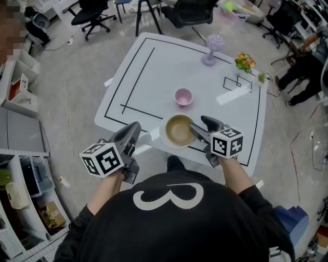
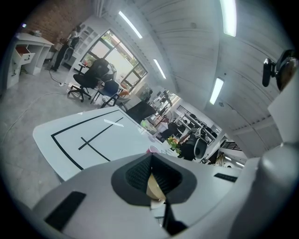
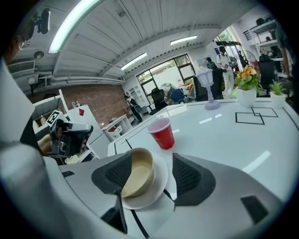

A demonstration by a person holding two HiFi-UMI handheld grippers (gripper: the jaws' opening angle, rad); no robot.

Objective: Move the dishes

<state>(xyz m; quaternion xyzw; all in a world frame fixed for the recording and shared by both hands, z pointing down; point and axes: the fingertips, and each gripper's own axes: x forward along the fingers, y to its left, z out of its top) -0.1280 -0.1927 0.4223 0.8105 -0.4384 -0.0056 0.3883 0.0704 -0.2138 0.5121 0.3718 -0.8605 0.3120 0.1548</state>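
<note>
A tan bowl (image 1: 178, 130) stands on a white plate (image 1: 165, 138) near the front edge of the white table (image 1: 154, 77). My right gripper (image 1: 198, 123) is open, its jaws either side of the bowl (image 3: 140, 172) and plate (image 3: 160, 184); the left pad sits close to the bowl's rim and the right pad stands clear. A red cup (image 1: 183, 96), also seen past the right jaws (image 3: 162, 133), stands just behind. My left gripper (image 1: 135, 126) hovers over the table's front left edge with its fingertips together (image 2: 152, 158); the bowl (image 2: 154, 187) shows through the gap below them.
A lilac goblet (image 1: 211, 50) and a flower pot (image 1: 244, 62) stand at the table's far right, beside a small taped square (image 1: 238, 82). Black tape lines mark the left half. Office chairs (image 1: 92, 15), shelves (image 1: 20, 194) and a seated person (image 1: 305, 69) surround the table.
</note>
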